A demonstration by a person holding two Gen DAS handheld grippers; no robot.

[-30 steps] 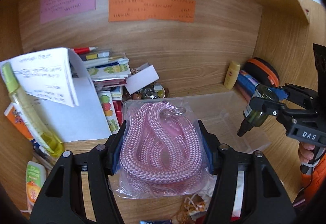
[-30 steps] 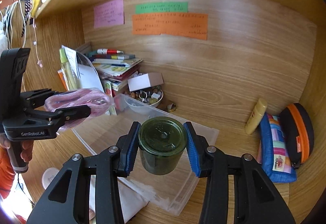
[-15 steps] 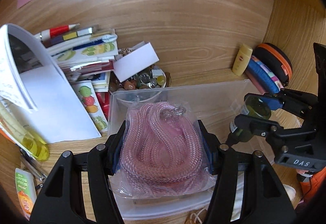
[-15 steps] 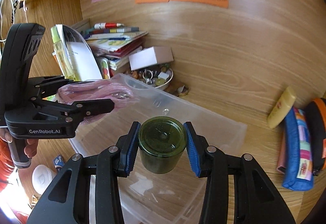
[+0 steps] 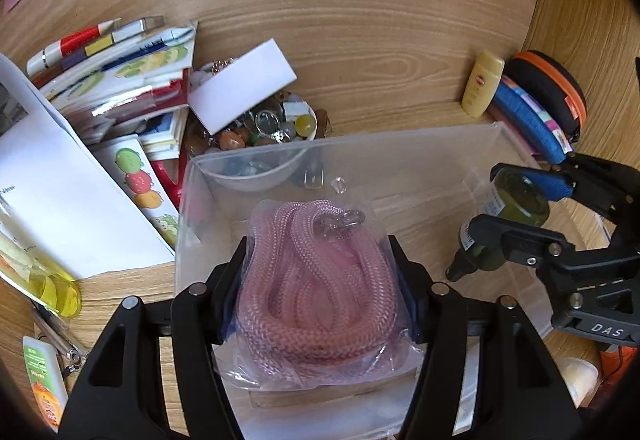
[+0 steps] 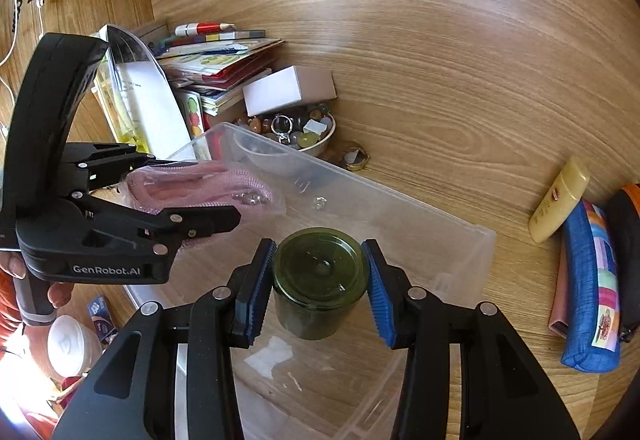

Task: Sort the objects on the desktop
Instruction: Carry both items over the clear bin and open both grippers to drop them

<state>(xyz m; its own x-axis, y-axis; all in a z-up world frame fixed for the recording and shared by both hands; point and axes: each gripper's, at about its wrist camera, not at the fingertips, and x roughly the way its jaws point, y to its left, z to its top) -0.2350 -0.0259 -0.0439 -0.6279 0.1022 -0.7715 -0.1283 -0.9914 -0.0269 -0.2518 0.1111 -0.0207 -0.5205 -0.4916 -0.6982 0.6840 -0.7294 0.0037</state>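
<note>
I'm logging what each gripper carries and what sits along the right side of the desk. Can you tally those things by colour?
Pink: 1, the bagged rope in the left gripper
Dark green: 1, the glass bottle in the right gripper
Yellow: 1, the small tube
Blue: 1, the pencil pouch
Black with orange trim: 1, the zip case
Total: 5

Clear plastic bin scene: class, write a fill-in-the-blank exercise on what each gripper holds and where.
1. The left gripper grips a bagged coil of ____ rope.
2. The right gripper grips a dark ____ glass bottle.
3. Both items are held above the clear plastic ____.
4. The yellow tube leans against the ____ pencil case.

Missing words: pink; green; bin; blue
</note>
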